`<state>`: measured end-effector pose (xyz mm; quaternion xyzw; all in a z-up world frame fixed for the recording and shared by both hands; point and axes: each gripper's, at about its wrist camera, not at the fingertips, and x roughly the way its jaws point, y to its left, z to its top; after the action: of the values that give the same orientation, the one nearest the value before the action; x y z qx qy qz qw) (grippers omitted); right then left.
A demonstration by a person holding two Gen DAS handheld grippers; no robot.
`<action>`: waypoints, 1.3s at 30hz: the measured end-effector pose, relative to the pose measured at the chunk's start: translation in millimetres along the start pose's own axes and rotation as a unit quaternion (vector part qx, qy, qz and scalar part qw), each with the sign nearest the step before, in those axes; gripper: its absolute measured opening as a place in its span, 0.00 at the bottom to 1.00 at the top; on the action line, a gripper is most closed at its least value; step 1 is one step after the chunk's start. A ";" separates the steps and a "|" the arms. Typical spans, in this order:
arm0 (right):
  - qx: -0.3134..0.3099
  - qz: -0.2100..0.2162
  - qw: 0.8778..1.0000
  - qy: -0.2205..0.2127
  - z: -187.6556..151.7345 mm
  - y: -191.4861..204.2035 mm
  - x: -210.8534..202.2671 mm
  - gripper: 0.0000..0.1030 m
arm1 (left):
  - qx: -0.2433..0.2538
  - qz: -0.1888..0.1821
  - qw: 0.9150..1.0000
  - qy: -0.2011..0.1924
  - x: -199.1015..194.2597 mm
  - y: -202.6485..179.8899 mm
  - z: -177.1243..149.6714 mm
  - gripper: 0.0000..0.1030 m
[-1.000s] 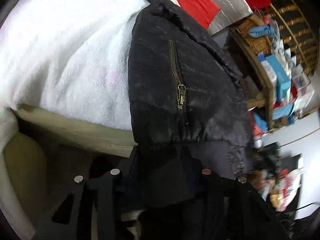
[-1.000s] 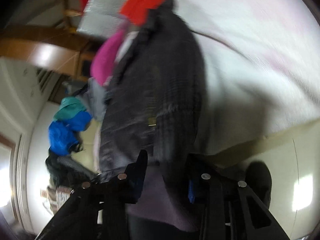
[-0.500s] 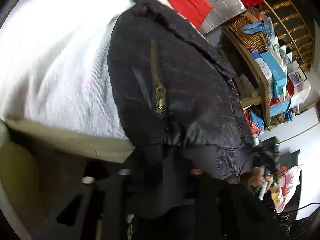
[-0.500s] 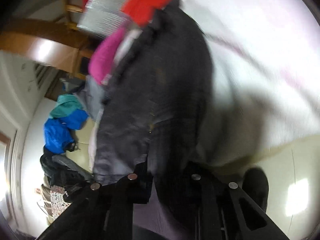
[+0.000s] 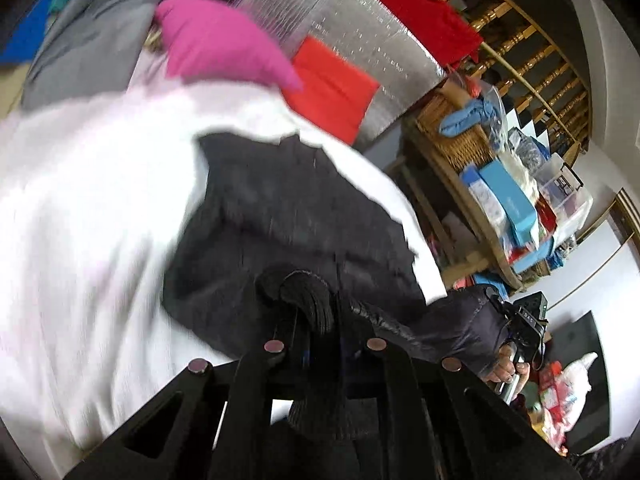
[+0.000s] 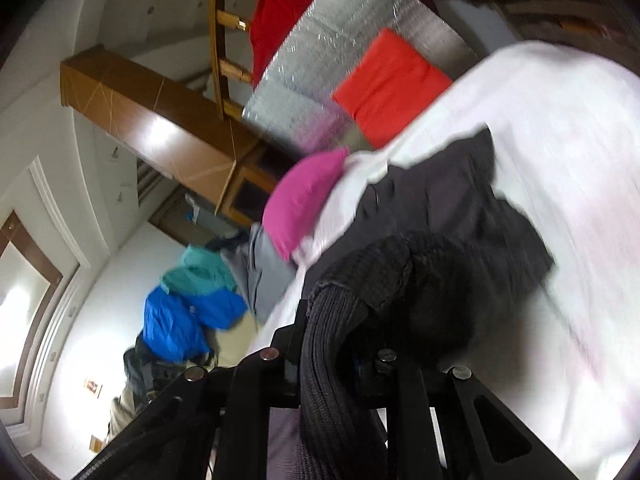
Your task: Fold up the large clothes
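Now both tongs (image 5: 320, 320) (image 6: 336, 320) clench the black jacket's (image 5: 288, 216) ribbed hem above the open white bedcover (image 5: 80, 220).

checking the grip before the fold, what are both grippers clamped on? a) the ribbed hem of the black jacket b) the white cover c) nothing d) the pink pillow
a: the left gripper and right gripper each pinch the ribbed hem of the black jacket.

1. A pink pillow (image 5: 224, 46) at the far edge of the white bed (image 5: 80, 200);
2. a red cushion (image 5: 332, 88) against silver foil sheeting (image 5: 360, 40);
3. cluttered wooden shelves (image 5: 500, 200) past the bed's right edge.
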<state>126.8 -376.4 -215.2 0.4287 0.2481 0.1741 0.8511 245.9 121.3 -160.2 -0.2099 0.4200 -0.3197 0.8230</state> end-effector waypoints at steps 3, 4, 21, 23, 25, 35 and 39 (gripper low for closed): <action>0.005 -0.005 1.000 -0.017 42.4 -2.9 34.2 0.16 | -0.001 0.013 1.000 -0.011 27.6 4.9 59.7 0.11; 0.008 -0.009 1.000 -0.022 59.7 -6.2 48.4 0.16 | -0.005 0.015 1.000 -0.013 39.4 9.3 78.2 0.11; 0.090 -0.141 0.985 -0.036 225.6 -146.2 284.9 0.15 | -0.088 0.113 0.990 0.014 282.1 125.1 259.5 0.11; 0.120 -0.139 0.983 -0.025 230.5 -165.8 300.7 0.17 | -0.100 0.120 0.988 0.015 298.2 139.9 260.4 0.11; 0.168 -0.122 0.978 -0.006 235.3 -183.6 310.4 0.20 | -0.112 0.122 0.986 0.018 309.2 151.3 257.3 0.13; 0.241 0.005 0.966 -0.094 230.5 -181.5 215.9 0.96 | -0.128 0.066 0.981 -0.132 205.4 124.7 257.2 0.76; 0.147 -0.041 0.983 -0.102 216.7 -136.2 150.3 0.96 | -0.070 0.062 0.990 -0.106 156.2 91.6 239.6 0.78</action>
<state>384.8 -517.2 -257.1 0.5538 0.2001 0.0559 0.8063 545.0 94.8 -169.5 -0.2729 0.3642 -0.2140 0.8643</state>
